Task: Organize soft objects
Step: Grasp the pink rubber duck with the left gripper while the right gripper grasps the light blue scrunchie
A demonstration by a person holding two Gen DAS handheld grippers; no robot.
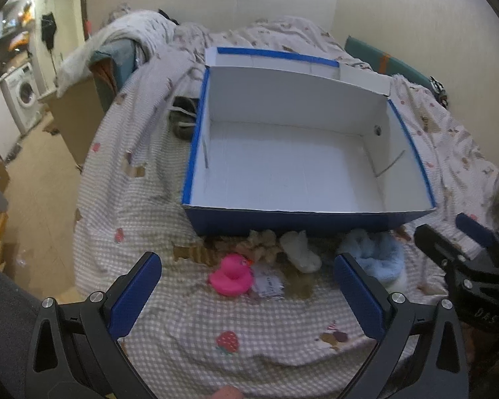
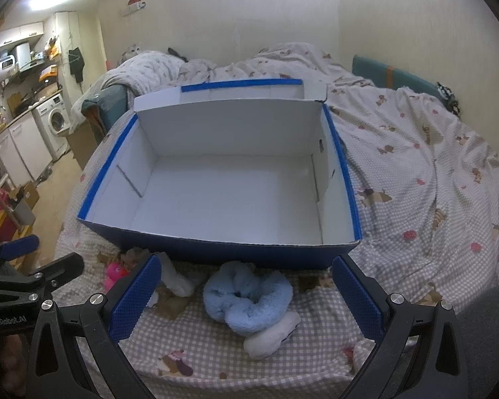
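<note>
An open blue box (image 1: 292,224) with a white inside stands empty on the bed; it also shows in the right wrist view (image 2: 216,249). In front of it lie a pink rubber duck (image 1: 231,276), a brown plush toy (image 1: 262,246), a white sock (image 1: 299,254) and a light blue fluffy piece (image 1: 379,259). My left gripper (image 1: 246,294) is open just before the duck. My right gripper (image 2: 246,294) is open over the light blue fluffy piece (image 2: 249,296), with a white sock (image 2: 272,332) under it. The duck (image 2: 114,274) shows at its left.
The bed has a checked sheet (image 1: 256,335) with a rumpled duvet (image 2: 415,153) to the right and behind the box. A dark shoe (image 1: 183,116) lies left of the box. The bed edge drops to the floor (image 1: 40,179) at the left, with cardboard boxes and a washing machine (image 1: 25,94) beyond.
</note>
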